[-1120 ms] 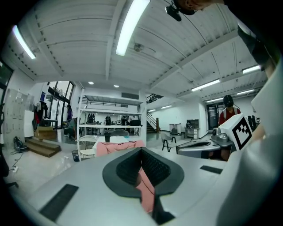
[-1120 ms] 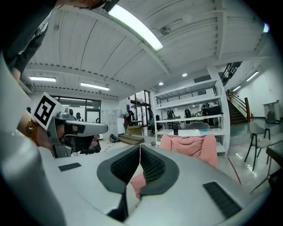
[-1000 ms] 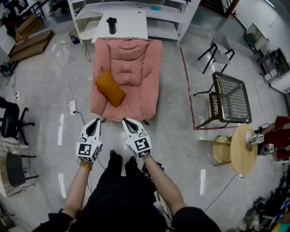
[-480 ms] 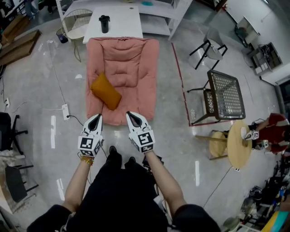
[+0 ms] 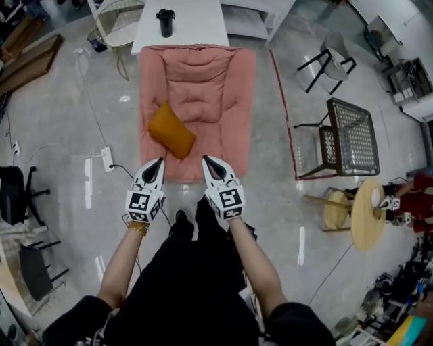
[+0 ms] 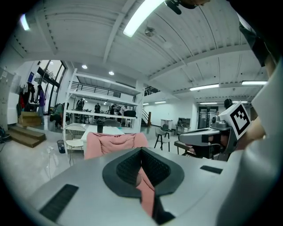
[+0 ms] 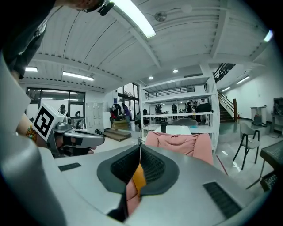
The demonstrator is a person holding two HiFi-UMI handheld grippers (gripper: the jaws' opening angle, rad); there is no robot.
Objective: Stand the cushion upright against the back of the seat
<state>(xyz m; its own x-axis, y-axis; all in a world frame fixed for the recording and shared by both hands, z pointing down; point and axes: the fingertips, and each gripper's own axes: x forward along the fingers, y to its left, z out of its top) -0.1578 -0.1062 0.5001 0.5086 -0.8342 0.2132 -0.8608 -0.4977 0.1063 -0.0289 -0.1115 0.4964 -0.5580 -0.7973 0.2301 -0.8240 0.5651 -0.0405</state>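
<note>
An orange cushion (image 5: pixel 172 130) lies flat and slanted on the left side of the pink padded seat (image 5: pixel 216 145), below its backrest (image 5: pixel 197 64). My left gripper (image 5: pixel 157 164) is shut and empty, just short of the seat's front edge. Beside it, my right gripper (image 5: pixel 209 162) is also shut and empty. In the left gripper view the pink backrest (image 6: pixel 114 142) rises past the shut gripper (image 6: pixel 141 152). In the right gripper view a sliver of the orange cushion (image 7: pixel 138 176) shows in the slit behind the shut gripper (image 7: pixel 139 148), with the pink backrest (image 7: pixel 181 142) beyond.
A white table (image 5: pixel 196 20) with a black cup (image 5: pixel 165 22) stands behind the seat. A black mesh chair (image 5: pixel 348 138) and a round wooden table (image 5: pixel 367 213) are to the right. A power strip with cable (image 5: pixel 106 159) lies on the floor at the left.
Both grippers have moved forward toward the seat's front edge, staying shut. The seat and cushion appear nearer in the head view.
</note>
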